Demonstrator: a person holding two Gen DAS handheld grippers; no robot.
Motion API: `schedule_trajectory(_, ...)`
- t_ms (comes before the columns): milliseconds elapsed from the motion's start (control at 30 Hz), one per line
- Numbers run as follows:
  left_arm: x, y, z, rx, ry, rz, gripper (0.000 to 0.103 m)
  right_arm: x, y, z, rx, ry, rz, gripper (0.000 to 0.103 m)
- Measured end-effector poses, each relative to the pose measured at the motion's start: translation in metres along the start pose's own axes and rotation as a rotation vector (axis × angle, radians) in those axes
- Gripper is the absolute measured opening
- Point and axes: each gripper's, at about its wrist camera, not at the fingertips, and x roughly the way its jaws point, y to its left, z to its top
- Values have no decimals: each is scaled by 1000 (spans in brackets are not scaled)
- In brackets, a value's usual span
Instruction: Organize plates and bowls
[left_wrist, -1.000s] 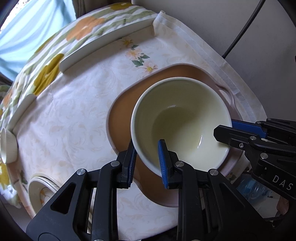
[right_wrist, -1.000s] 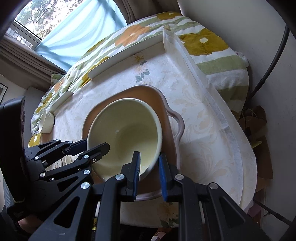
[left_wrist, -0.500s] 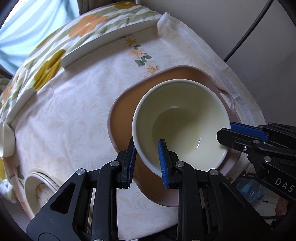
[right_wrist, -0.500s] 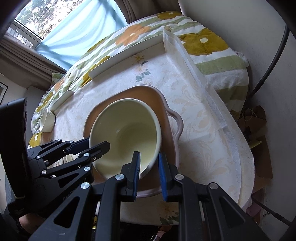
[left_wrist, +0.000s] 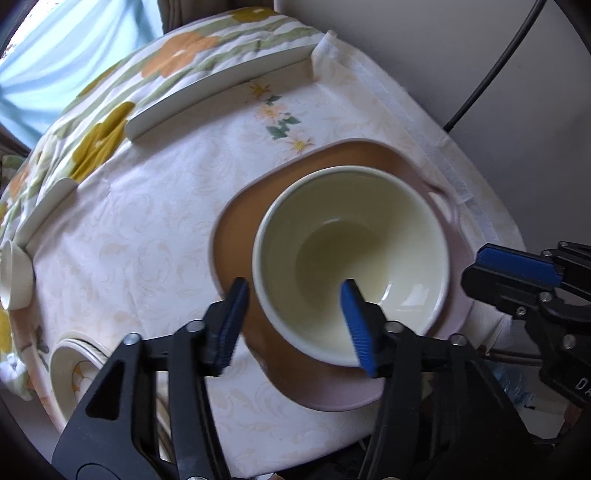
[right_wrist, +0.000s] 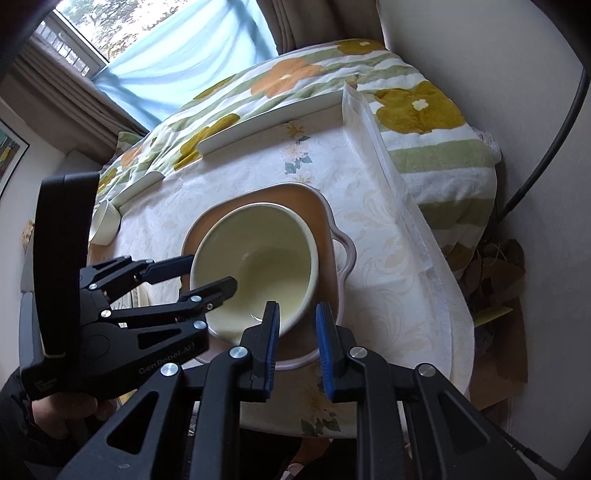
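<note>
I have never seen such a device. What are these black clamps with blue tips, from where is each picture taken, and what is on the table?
These are two hand-held grippers. A person carries one in each hand, and each has a wide-angle camera looking along its fingers. One picture comes from the left gripper, the other from the right gripper. On the tablecloth a cream bowl stands on a brown plate. A small white cup and stacked patterned dishes lie farther left. The left jaws have just been opening, with the bowl's rim between them, unpressed. The right gripper is shut.
</note>
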Motion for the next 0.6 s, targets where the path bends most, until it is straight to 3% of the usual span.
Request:
schedule_trajectory(267, -18, -6, 1, -30, -49, -1, 60, -16, -6, -9, -77, -26, -12, 18)
schedule_trajectory(433, -59, -3, -5, -85, -152, -3, 60, -37, 1, -8, -166, -84, 17, 21)
schedule_trajectory(467, -72, 1, -8, -108, -189, -2, 60, -41, 4, -7, -189, -98, 16, 39)
schedule_trajectory(500, -84, 4, -11, -130, -232, -5, 61, -45, 9, -5, -216, -114, 19, 70)
schedule_trajectory(567, -112, 16, -21, -193, -327, 15, 76, -49, 18, 0, -260, -141, 46, 98)
schedule_trajectory(600, -127, 23, -27, -229, -370, 46, 92, -52, 26, 3, -289, -152, 66, 98)
